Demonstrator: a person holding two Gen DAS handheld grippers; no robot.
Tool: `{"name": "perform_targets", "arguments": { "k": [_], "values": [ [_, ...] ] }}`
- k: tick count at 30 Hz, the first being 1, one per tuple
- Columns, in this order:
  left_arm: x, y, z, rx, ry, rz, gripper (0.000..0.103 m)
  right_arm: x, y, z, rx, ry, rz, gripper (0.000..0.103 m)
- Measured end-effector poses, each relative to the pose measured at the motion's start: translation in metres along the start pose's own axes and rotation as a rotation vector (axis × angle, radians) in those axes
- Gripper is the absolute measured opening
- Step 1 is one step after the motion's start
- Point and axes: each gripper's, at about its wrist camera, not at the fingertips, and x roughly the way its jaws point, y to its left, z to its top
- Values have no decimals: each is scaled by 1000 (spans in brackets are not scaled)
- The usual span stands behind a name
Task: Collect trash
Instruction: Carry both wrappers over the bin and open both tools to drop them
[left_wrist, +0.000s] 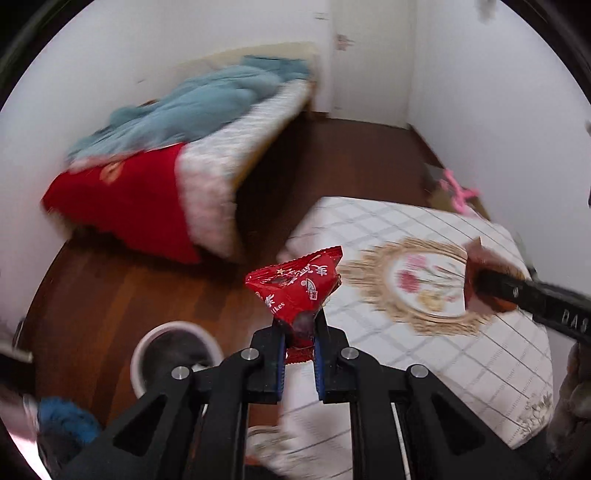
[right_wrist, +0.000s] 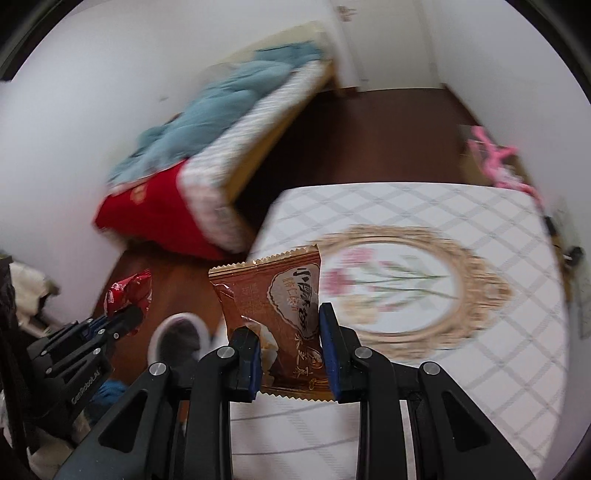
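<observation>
The left gripper (left_wrist: 300, 334) fingers pinch a crumpled red snack wrapper (left_wrist: 295, 286). The right gripper (right_wrist: 290, 347) fingers clamp a brown snack packet (right_wrist: 275, 314), both apparently above the checked-cloth surface's (right_wrist: 480, 369) near-left edge.

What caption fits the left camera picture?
Left gripper pinches a red wrapper above the white bin.

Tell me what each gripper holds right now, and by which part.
The left gripper pinches a red snack wrapper by its bottom end. The right gripper clamps a brown snack packet across its lower half, side edges between the pads.
</observation>
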Motion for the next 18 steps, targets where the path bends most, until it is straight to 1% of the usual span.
{"name": "perform_targets", "arguments": {
  "k": [3,4,5,7,9,10,12,14,18],
  "values": [
    [-4,62,-6,-82,7,58,9,27,59,-2,-65,42,64,28],
    [-2,77,-8,-102,14,70,9,40,81,-4,-85,64,86,28],
    [1,102,-13,-135,26,89,9,52,101,-6,-103,84,104,28],
    [11,132,-20,-176,50,106,9,78,135,-10,-141,120,121,28],
    [29,168,-31,-220,90,131,9,110,170,-16,-168,165,140,28],
    [36,178,-35,-233,103,137,9,131,188,-20,-187,196,143,28],
    [58,204,-46,-265,147,154,9,163,213,-27,-198,243,155,28],
    [86,228,-60,-296,199,164,9,204,238,-38,-211,303,155,28],
    [128,260,-85,-343,279,166,9,282,268,-64,-231,405,128,28]
  ]
}}
